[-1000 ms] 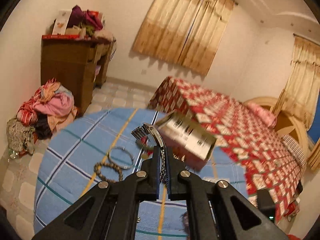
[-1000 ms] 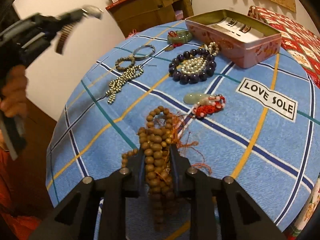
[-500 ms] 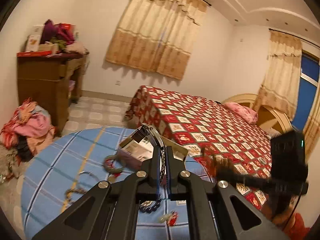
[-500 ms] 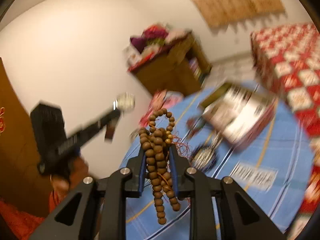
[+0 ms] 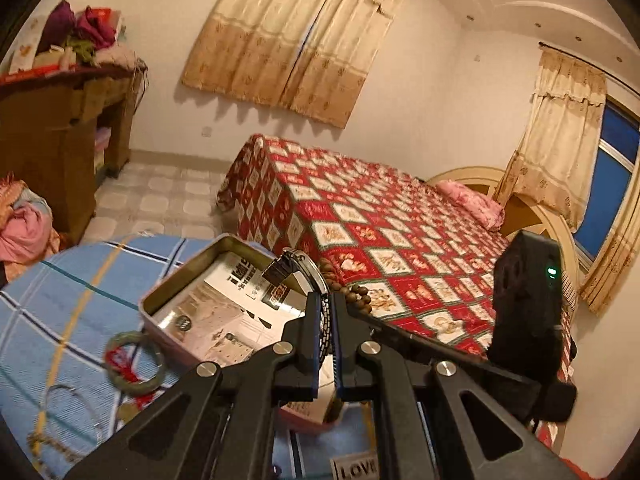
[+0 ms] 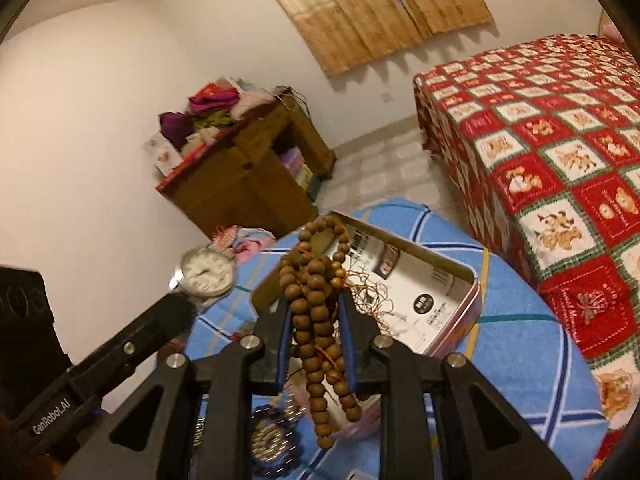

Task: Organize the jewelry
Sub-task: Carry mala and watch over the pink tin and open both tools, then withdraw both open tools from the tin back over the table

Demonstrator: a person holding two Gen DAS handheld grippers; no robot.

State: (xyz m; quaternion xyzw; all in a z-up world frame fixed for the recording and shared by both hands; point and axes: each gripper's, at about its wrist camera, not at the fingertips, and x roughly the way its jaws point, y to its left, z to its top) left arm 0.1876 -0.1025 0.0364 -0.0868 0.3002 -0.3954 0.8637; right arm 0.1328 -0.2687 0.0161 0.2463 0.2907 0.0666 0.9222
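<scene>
My left gripper (image 5: 325, 312) is shut on the band of a silver metal watch (image 5: 298, 270), held over the open pink tin (image 5: 182, 276) on the blue checked tablecloth (image 5: 60, 280). In the right wrist view the watch face (image 6: 206, 272) shows at the tip of the left gripper (image 6: 182, 302). My right gripper (image 6: 314, 312) is shut on a bunched string of brown wooden beads (image 6: 312, 280), which hangs above the tin (image 6: 472, 284). In the left wrist view the beads (image 5: 356, 294) and the right gripper (image 5: 360, 308) sit just right of the watch.
A green bangle with red cord (image 5: 136, 360) and a thin silver bangle (image 5: 68, 404) lie left of the tin. A dark bead and pearl necklace (image 6: 272, 440) lies below my right gripper. A bed with a red checked cover (image 5: 380, 232) stands beyond the table, and a wooden cabinet (image 5: 52, 140) at the left wall.
The right gripper has lifted the wooden beads off the cloth and carried them toward the tin. The left gripper has swung right with the watch until it is over the tin.
</scene>
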